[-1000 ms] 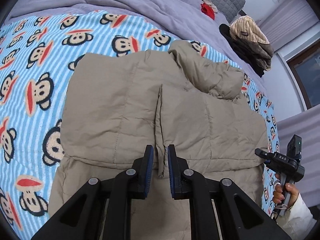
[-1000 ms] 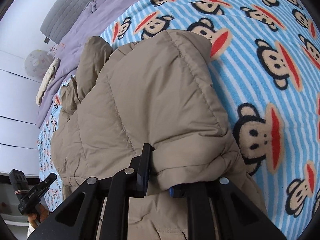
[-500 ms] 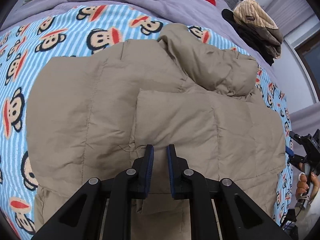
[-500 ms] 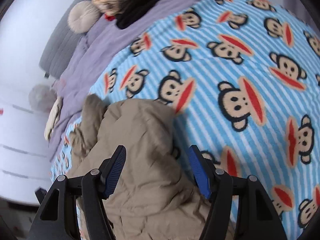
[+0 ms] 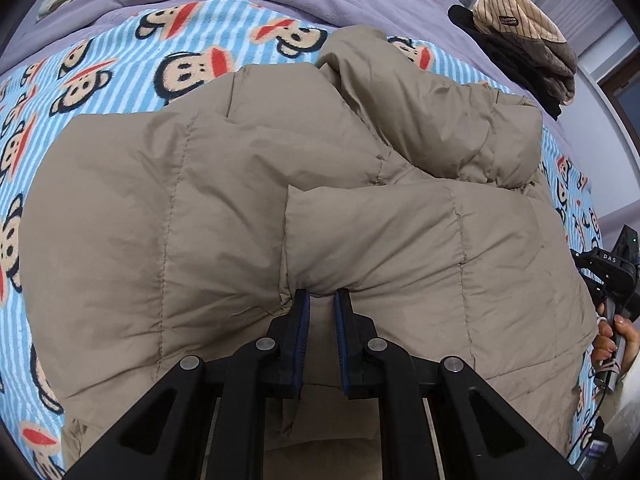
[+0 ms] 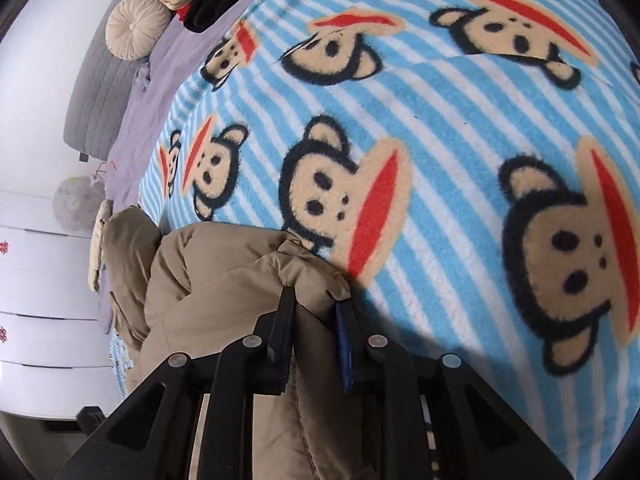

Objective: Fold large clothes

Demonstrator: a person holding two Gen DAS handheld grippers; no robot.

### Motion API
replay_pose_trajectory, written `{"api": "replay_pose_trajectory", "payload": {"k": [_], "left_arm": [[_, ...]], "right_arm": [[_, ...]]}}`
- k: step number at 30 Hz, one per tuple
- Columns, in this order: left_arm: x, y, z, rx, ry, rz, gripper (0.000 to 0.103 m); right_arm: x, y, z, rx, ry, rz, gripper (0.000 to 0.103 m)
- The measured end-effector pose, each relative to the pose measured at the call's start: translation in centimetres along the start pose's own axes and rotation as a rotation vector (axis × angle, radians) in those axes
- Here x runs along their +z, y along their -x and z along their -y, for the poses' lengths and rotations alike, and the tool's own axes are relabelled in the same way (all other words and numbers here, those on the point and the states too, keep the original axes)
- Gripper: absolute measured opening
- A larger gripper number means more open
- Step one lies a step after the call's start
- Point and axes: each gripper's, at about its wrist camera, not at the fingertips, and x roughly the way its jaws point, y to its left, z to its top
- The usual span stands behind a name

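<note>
Pinching the tan puffer jacket (image 5: 224,208), both tools grip folds; right tool (image 5: 612,276) reads "DAS".

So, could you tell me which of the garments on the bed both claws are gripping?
The tan puffer jacket, spread on the monkey blanket; left claw and right claw pinch its edge. The striped pile lies untouched.

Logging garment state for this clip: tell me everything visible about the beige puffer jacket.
The beige puffer jacket is quilted and padded, with stitched vertical channels and a matte, nylon-like shell. It lies partly folded on the monkey-print blanket, one panel doubled over the body and a bulky sleeve or hood bunched at its far right. The left gripper pinches the folded panel's near edge, puckering it; the right gripper clamps a puffy edge at the jacket's other side.
</note>
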Motion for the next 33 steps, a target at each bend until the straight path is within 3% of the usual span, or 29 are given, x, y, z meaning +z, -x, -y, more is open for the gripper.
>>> {"api": "replay_pose_trajectory", "payload": {"k": [4, 8, 11, 14, 19, 25, 33], "left_arm": [[0.0, 0.0, 0.1, 0.001, -0.002, 0.000, 0.015], [-0.1, 0.1, -0.1, 0.002, 0.002, 0.003, 0.015], [-0.2, 0.1, 0.1, 0.007, 0.003, 0.013, 0.015], [-0.3, 0.1, 0.0, 0.010, 0.005, 0.017, 0.015], [-0.3, 0.2, 0.3, 0.021, -0.014, 0.021, 0.015], [-0.1, 1.0, 0.7, 0.051, -0.002, 0.027, 0.015], [-2.7, 6.2, 1.1, 0.102, -0.009, 0.051, 0.015]], "right_arm": [[-0.5, 1.3, -2.5, -0.142, 0.116, 0.056, 0.023], [-3.1, 4.5, -5.9, -0.284, 0.285, 0.141, 0.025], [-5.9, 6.8, -7.1, -0.319, 0.395, 0.183, 0.025], [-8.6, 7.8, -6.9, -0.332, 0.452, 0.167, 0.025], [-10.7, 6.4, -4.6, -0.362, 0.413, 0.108, 0.025], [-10.3, 4.7, -4.2, -0.409, 0.410, 0.084, 0.026], [-10.5, 9.1, -3.5, -0.348, 0.319, 0.064, 0.029]]}}
